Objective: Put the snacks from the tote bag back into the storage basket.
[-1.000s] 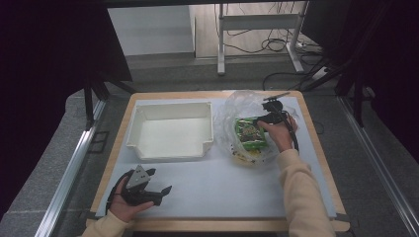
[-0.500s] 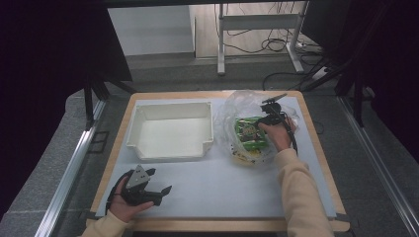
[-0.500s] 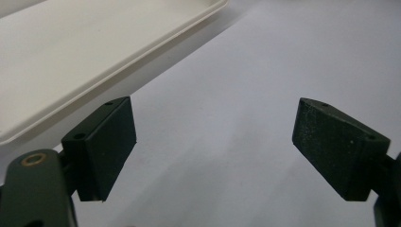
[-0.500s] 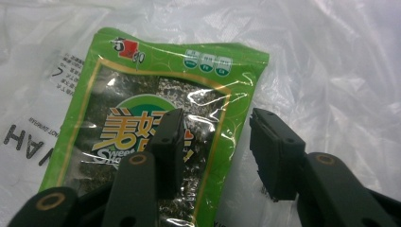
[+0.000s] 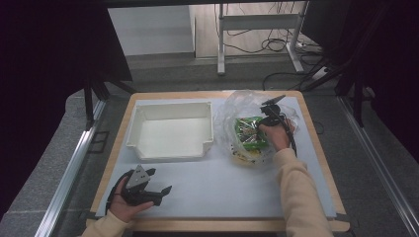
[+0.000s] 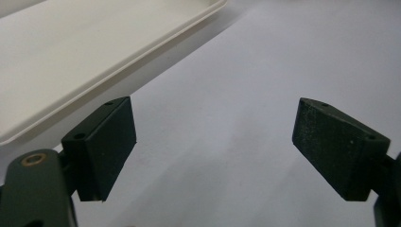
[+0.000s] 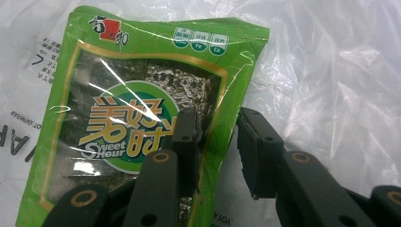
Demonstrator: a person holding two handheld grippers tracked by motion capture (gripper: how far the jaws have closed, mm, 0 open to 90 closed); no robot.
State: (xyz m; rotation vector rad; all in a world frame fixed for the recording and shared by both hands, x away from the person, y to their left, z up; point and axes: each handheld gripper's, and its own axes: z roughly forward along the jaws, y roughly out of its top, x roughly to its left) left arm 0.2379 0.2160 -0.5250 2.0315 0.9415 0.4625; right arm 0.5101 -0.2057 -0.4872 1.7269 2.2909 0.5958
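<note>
A green seaweed snack packet [image 7: 123,94] lies inside a clear plastic bag [image 7: 331,71] at the table's right [image 5: 245,129]. My right gripper [image 7: 217,127] reaches into the bag [image 5: 237,103]. Its jaws have just been closing and stand either side of the packet's right edge. One jaw lies over the packet's face, and a gap still shows beside the other. In the high view this gripper [image 5: 262,123] sits over the packet. My left gripper [image 5: 159,180] rests low at the front left, open and holding nothing [image 6: 215,137].
A white tray [image 5: 170,153] stands at the table's left middle, and its rim [image 6: 71,47] runs just beyond the left gripper. More packets lie under the green one in the bag. A white sheet [image 5: 222,187] covers the wooden table.
</note>
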